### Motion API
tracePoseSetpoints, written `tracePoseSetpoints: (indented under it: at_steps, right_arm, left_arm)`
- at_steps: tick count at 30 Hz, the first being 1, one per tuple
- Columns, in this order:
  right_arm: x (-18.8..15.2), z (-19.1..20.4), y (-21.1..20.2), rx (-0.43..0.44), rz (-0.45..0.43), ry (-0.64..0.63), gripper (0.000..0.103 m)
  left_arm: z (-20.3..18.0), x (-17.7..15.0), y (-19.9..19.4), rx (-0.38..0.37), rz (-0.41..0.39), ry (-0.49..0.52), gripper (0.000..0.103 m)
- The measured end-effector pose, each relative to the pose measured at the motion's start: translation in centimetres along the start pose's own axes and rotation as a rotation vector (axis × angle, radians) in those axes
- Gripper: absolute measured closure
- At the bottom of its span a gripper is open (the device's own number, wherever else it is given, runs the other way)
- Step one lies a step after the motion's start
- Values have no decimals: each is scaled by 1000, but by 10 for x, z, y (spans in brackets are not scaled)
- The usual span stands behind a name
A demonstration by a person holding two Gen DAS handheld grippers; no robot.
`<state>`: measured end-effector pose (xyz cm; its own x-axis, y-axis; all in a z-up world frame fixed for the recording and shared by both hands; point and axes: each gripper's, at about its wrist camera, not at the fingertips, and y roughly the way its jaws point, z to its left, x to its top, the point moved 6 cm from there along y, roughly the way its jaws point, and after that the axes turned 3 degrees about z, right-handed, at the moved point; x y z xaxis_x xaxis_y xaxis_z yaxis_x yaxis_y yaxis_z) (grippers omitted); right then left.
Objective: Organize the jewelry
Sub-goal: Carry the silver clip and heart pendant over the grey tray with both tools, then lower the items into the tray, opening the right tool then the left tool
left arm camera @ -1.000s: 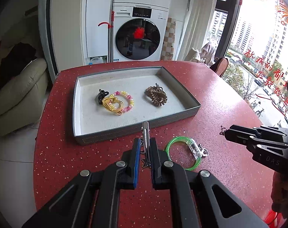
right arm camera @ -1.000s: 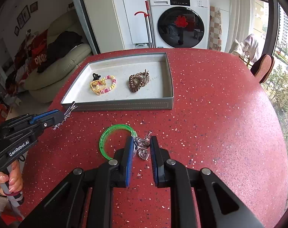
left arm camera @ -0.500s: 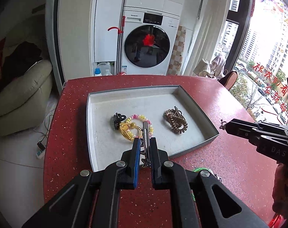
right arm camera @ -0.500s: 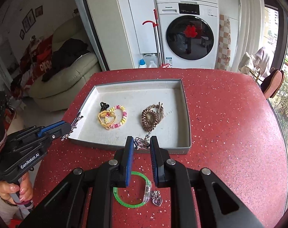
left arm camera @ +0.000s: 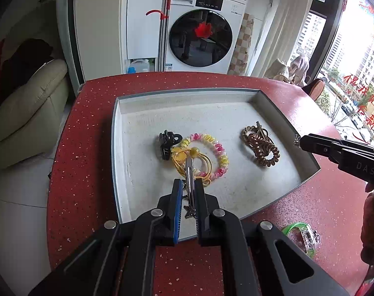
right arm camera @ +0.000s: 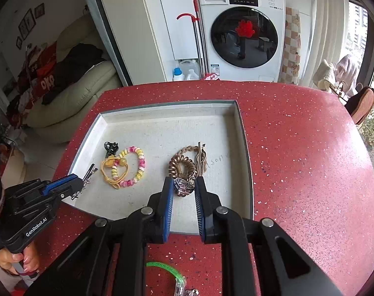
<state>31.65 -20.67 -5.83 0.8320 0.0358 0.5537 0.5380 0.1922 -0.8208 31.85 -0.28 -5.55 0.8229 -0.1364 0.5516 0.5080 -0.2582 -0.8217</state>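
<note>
My left gripper (left arm camera: 188, 185) is shut on a silver hair clip (left arm camera: 189, 172) and holds it over the grey tray (left arm camera: 187, 91), above a pink-yellow coil bracelet (left arm camera: 211, 153). My right gripper (right arm camera: 184, 185) is shut on a silver heart-charm piece (right arm camera: 183, 186) over the tray's right part (right arm camera: 246, 148), above a brown coil hair tie (right arm camera: 182, 166). A black clip (left arm camera: 167, 143) and a yellow hair tie (left arm camera: 182, 157) also lie in the tray. The left gripper also shows in the right wrist view (right arm camera: 82, 185).
A green bangle (left arm camera: 300, 234) lies on the red table (right arm camera: 310, 160) in front of the tray, also low in the right wrist view (right arm camera: 167, 270). A washing machine (right arm camera: 241, 29) and a sofa (left arm camera: 26, 113) stand beyond the table.
Both grippers have risen from the table near the green bangle and moved forward over the tray, each carrying its piece.
</note>
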Motion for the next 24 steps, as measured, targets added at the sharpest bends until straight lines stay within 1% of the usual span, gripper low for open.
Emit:
tracePoseSetpoints:
  at_steps: [5, 12, 16, 21, 24]
  right_arm:
    - [-1, -12, 22, -20, 32, 17, 84]
    - [4, -23, 47, -30, 43, 47, 84]
    - [8, -24, 56, -24, 44, 61, 84]
    - [7, -25, 65, -21, 58, 72, 84]
    - [4, -26, 66, -9, 59, 85, 84]
  left_arm:
    - [6, 2, 23, 8, 41, -18, 76]
    - [9, 12, 43, 36, 63, -24, 76]
    - [7, 17, 49, 49, 59, -25, 76]
    - [0, 16, 49, 102, 37, 25, 76]
    - [-2, 15, 49, 114, 27, 38, 76]
